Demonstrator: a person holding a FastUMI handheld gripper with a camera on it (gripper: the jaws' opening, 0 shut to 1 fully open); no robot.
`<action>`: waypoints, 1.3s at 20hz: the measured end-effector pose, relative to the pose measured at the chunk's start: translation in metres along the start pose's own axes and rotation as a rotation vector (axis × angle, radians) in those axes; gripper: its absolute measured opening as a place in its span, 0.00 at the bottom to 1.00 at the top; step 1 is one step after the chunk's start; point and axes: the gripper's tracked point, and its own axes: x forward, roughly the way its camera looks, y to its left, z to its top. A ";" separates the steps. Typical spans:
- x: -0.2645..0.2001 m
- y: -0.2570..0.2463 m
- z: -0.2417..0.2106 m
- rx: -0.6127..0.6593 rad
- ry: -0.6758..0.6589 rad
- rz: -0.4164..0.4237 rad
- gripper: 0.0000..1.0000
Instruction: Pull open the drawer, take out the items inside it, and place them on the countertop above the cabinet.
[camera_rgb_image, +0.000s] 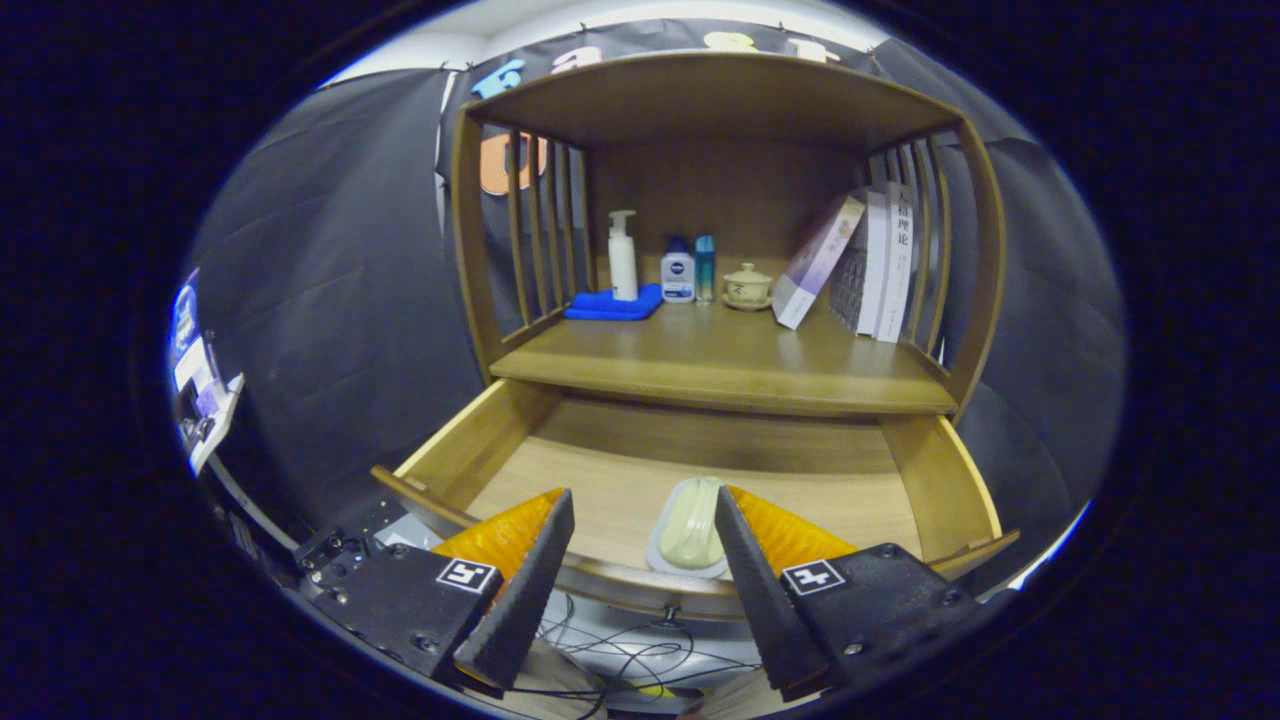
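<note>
The drawer (690, 480) is standing pulled open at the lower middle of the frame, with a pale green soap in its white dish (690, 525) lying near the front rail. I am holding the gripper (640, 545) with jaws spread wide and gripping nothing, the right one just beside the dish. Descending off-centre risks tipping the dish or snagging the rail, I judge.
</note>
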 end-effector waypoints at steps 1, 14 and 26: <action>0.006 -0.003 0.000 0.010 0.023 -0.006 0.89; 0.074 -0.031 -0.024 0.075 0.320 -0.052 0.81; 0.099 -0.049 -0.059 0.159 0.478 -0.098 0.58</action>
